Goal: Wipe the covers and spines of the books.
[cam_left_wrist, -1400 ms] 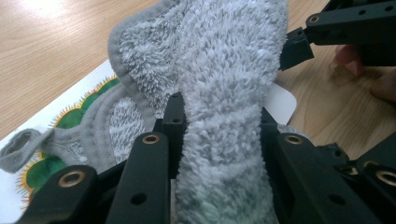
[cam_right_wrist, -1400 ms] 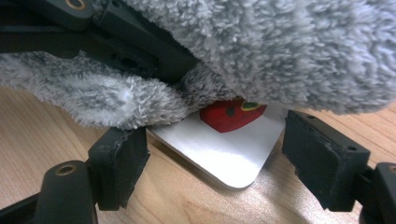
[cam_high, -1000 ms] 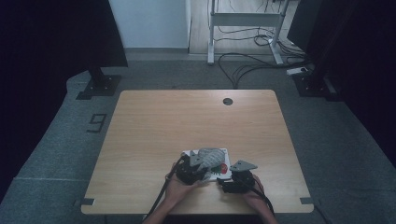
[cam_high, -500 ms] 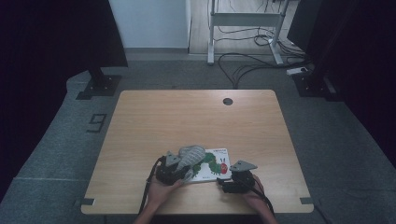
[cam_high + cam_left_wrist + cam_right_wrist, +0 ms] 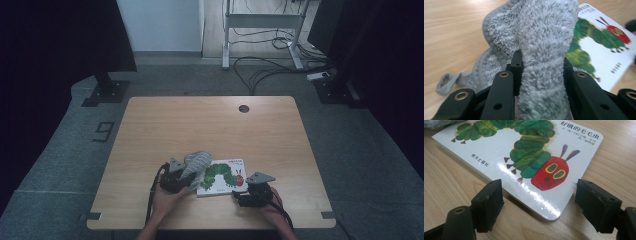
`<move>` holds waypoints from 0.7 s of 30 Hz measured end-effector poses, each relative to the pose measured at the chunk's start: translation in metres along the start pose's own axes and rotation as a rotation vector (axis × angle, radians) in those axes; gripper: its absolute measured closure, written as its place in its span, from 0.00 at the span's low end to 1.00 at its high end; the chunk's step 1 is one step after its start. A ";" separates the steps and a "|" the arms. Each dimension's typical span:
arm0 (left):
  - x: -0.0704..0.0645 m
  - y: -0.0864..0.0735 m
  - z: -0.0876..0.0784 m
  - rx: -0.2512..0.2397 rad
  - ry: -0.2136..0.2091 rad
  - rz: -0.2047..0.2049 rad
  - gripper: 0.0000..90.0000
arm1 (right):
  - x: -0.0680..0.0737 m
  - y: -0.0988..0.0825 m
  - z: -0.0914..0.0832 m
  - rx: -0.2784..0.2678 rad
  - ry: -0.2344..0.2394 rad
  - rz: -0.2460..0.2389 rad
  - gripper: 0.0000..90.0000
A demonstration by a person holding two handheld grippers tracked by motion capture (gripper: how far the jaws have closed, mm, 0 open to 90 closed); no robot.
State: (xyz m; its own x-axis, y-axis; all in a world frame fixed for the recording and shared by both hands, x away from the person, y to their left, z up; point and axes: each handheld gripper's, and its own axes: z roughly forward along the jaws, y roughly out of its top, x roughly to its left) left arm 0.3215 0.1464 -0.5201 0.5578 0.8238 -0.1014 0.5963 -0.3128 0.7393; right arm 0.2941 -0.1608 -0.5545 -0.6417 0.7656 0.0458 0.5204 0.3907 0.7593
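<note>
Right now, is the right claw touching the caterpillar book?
Apart. In the right gripper view the right claw stands open, and bare table shows between each jaw and the corner of the caterpillar book.

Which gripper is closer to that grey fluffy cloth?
Left. The left gripper is clamped on the cloth; the right gripper sits open at the book's far corner, apart from it.
</note>
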 end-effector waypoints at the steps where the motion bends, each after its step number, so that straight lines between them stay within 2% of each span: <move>1: 0.002 0.000 0.000 0.002 0.001 -0.002 0.75 | 0.000 0.000 0.000 0.000 0.000 0.000 0.24; 4: 0.009 0.002 -0.004 -0.006 0.010 -0.003 0.75 | 0.000 0.000 0.000 0.000 0.000 0.000 0.24; 7: 0.016 0.008 -0.013 -0.039 0.022 -0.011 0.75 | 0.000 0.000 0.000 0.000 -0.001 -0.001 0.24; 9: 0.020 0.016 -0.019 -0.062 0.033 -0.010 0.75 | 0.000 0.000 0.000 0.000 -0.001 -0.001 0.24; 11: 0.025 0.030 -0.027 -0.094 0.060 0.002 0.75 | 0.000 0.000 0.000 0.000 0.000 0.000 0.24; 14: 0.031 0.039 -0.030 -0.099 0.080 0.006 0.75 | 0.000 0.000 0.000 -0.001 0.003 0.002 0.24; 16: 0.040 0.046 -0.032 -0.113 0.104 0.000 0.75 | 0.000 0.000 0.000 -0.002 0.002 0.004 0.24; 17: 0.051 0.051 -0.034 -0.120 0.118 -0.024 0.75 | -0.001 0.000 0.000 -0.001 0.004 0.002 0.24; 18: 0.051 0.051 -0.034 -0.120 0.118 -0.024 0.75 | -0.001 0.000 0.000 0.000 0.005 0.002 0.24; 19: 0.057 0.052 -0.033 -0.119 0.135 -0.026 0.75 | -0.001 0.000 0.000 0.000 0.005 0.002 0.24; 20: 0.069 0.053 -0.032 -0.107 0.176 -0.032 0.74 | -0.001 0.000 0.000 -0.001 0.005 0.002 0.24; 21: 0.069 0.053 -0.032 -0.107 0.176 -0.032 0.74 | -0.001 0.000 0.000 -0.001 0.005 0.002 0.24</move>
State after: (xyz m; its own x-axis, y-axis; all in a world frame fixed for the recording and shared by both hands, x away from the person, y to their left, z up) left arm 0.3735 0.2020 -0.4664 0.4248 0.9052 -0.0150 0.5421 -0.2411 0.8050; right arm 0.2945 -0.1616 -0.5544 -0.6430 0.7642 0.0506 0.5214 0.3884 0.7598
